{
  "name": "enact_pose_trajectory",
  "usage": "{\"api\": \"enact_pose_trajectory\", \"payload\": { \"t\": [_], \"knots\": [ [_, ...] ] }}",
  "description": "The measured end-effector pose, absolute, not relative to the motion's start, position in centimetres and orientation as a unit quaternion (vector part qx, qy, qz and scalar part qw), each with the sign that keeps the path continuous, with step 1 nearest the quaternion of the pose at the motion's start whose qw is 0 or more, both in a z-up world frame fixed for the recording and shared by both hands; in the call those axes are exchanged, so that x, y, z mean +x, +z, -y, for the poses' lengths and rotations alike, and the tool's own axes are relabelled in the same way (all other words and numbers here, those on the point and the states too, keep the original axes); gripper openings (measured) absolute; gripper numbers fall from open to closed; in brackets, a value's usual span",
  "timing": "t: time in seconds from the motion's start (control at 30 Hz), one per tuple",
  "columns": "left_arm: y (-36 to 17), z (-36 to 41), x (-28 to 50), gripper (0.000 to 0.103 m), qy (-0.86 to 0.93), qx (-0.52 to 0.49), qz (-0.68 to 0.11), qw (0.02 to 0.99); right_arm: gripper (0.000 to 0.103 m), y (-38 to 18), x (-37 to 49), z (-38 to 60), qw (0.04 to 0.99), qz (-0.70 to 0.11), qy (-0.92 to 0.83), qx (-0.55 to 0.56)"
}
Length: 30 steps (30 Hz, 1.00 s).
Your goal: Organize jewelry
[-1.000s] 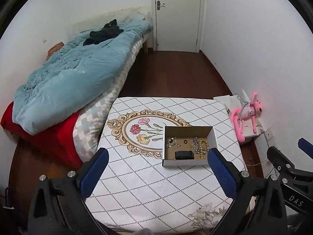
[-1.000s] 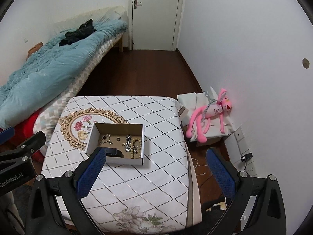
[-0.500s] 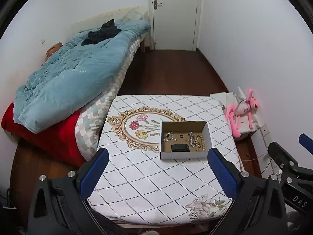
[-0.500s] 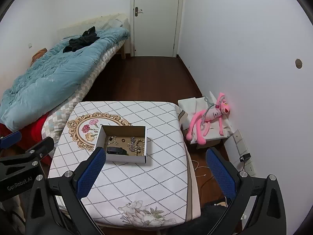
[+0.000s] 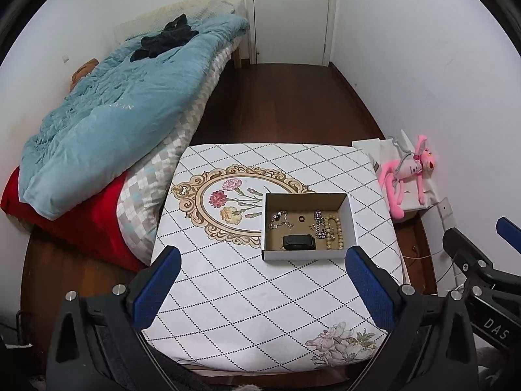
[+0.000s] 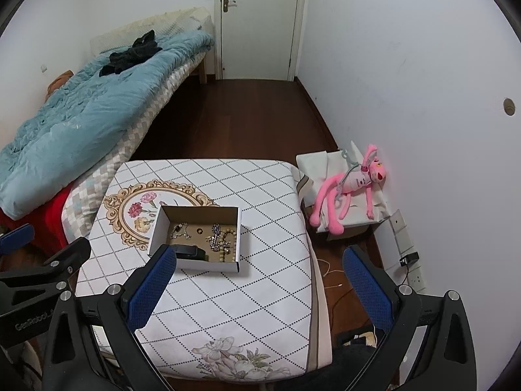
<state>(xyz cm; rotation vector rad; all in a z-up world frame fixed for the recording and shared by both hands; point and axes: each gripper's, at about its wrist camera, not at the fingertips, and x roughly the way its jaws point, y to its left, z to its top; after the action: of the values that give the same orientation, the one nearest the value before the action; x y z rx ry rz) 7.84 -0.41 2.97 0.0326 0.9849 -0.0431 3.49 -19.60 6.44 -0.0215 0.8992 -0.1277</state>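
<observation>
An open white cardboard box [image 5: 351, 215] [image 6: 240, 238] sits on the table with the diamond-pattern cloth [image 5: 247, 293] [image 6: 260, 195]. Inside lie a silver chain [image 5: 280, 221] [image 6: 180, 230], a small dark ring [image 5: 301, 218] [image 6: 199, 229], a beige bead string [image 5: 335, 233] [image 6: 228, 244], a sparkly bracelet [image 5: 319, 226] [image 6: 215, 239] and a black case [image 5: 298, 242] [image 6: 192, 252]. My left gripper [image 5: 263, 285] is open and empty, held high above the table's near side. My right gripper [image 6: 259, 285] is open and empty, over the table's right edge.
A bed with a blue duvet [image 5: 107, 123] [image 6: 75, 127] stands to the left. A pink plush toy [image 5: 408, 176] [image 6: 351, 185] lies on a white bag by the right wall. A closed door [image 5: 289, 13] is at the far end. Dark wood floor surrounds the table.
Both grippers have pulled back and up from the table, so the box and table look smaller and farther away. Both stay open and empty.
</observation>
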Motion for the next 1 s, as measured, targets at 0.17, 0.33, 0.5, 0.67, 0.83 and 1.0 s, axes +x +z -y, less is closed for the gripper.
{"api": "enact_pose_trajectory", "payload": {
  "t": [0.17,0.33,0.5,0.67,0.83,1.0],
  "knots": [
    [2.0,0.6,8.5,0.103,-0.018,0.018,-0.482,0.876,0.103,5.0,4.8,19.9,0.889,-0.453,-0.065,-0.011],
    [1.3,0.6,8.9,0.103,-0.018,0.020,-0.491,0.871,0.103,3.9,5.5,20.1,0.883,-0.465,-0.067,-0.012],
    [1.1,0.7,9.2,0.103,-0.018,0.022,-0.495,0.869,0.103,3.5,5.7,20.2,0.880,-0.471,-0.067,-0.013],
    [1.0,0.7,9.3,0.103,-0.017,0.022,-0.494,0.869,0.103,3.5,5.7,20.1,0.879,-0.472,-0.066,-0.017],
    [0.9,0.7,9.4,0.103,-0.016,0.022,-0.496,0.868,0.103,3.5,5.8,20.1,0.879,-0.473,-0.066,-0.017],
    [0.8,0.6,9.4,0.103,-0.016,0.022,-0.497,0.867,0.103,3.5,5.8,20.0,0.878,-0.473,-0.065,-0.016]
  ]
}}
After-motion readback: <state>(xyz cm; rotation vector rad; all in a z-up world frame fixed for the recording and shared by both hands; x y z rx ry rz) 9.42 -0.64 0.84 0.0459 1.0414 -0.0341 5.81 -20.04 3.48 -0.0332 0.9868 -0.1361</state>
